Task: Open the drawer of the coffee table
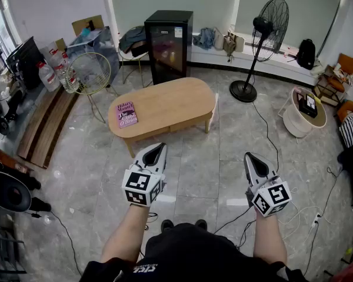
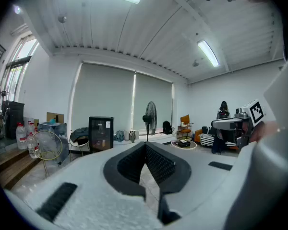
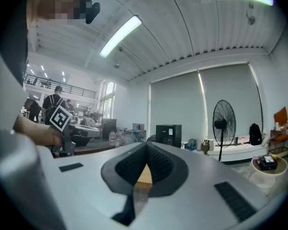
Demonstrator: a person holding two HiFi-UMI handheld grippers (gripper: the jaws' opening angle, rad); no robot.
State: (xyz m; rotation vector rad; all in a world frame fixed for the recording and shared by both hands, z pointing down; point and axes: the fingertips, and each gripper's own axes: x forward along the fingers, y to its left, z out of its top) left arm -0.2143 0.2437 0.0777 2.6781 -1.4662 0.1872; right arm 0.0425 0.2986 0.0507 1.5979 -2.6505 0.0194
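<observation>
A light wooden oval coffee table [image 1: 165,106] stands on the marble floor ahead of me, with a pink book [image 1: 126,114] on its left end. Its front edge shows a drawer front [image 1: 187,123], closed. My left gripper [image 1: 157,147] is held in the air short of the table's near left leg, jaws shut with nothing between them. My right gripper [image 1: 251,157] hangs to the right, farther from the table, also shut and empty. A sliver of the table [image 3: 144,175] shows past the tips in the right gripper view. The left gripper [image 2: 145,144] points across the room at floor level.
A black mini fridge [image 1: 168,46] stands behind the table, a standing fan [image 1: 260,39] to its right, a wire side table [image 1: 89,74] to its left. A low round white table [image 1: 305,110] is at right. Cables [image 1: 265,131] trail over the floor.
</observation>
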